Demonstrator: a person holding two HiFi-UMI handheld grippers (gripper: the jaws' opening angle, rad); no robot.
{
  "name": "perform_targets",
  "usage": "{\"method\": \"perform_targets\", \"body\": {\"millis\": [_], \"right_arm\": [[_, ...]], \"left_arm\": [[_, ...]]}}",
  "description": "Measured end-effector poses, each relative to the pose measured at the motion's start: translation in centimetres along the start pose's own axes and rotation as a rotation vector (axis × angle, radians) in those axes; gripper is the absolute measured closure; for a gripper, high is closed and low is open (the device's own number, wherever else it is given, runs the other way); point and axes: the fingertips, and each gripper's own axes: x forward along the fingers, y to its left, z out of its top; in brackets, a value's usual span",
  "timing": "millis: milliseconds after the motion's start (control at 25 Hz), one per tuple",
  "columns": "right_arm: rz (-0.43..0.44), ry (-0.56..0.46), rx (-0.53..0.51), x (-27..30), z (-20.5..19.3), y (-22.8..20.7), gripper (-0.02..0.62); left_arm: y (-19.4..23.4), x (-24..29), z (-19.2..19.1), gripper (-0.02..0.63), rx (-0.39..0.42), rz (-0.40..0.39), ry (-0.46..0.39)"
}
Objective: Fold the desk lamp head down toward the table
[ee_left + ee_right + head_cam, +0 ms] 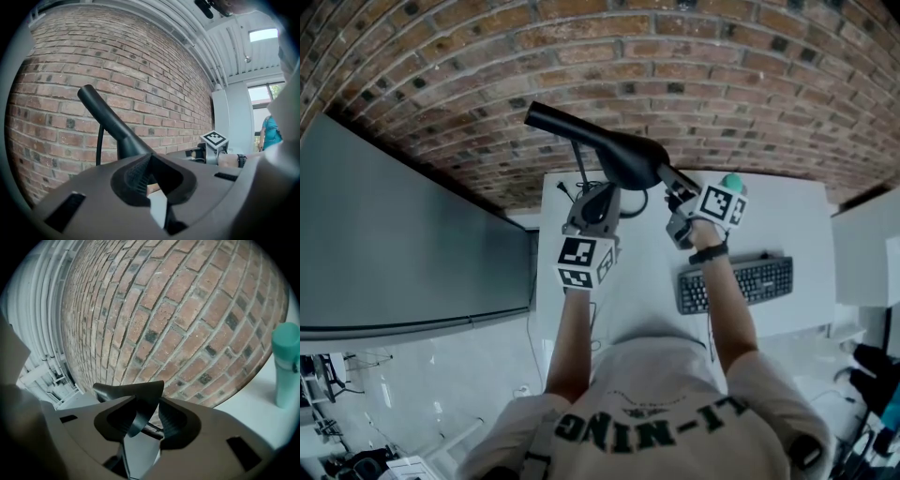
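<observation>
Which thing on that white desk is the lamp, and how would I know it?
Find the brick wall; a white desk stands against it. The desk lamp rises near the desk's far left: a thin stem bearing a long black head, wide at one end and tapering to a tube. The keyboard lies flat, and the teal bottle is short and coloured.

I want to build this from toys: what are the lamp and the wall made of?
The lamp looks like matte black plastic, maybe painted metal: smooth, with dull highlights. The wall is rough reddish brick with pale mortar lines.
</observation>
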Motion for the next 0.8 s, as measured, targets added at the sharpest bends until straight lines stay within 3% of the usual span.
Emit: {"method": "perform_targets", "body": {"millis": [480,800], "right_arm": [[0.000,0.026,0.011,0.5,-0.8,-0.3,0.456],[-0.107,0.016,-0.147,-1.6,0.2,-1.4,0.450]], "left_arm": [[0.1,-0.2,-0.4,0.604,-0.001,0.011,0.014],[0.3,-0.8,0.5,0.604,0.004,0.028,-0.006]]}}
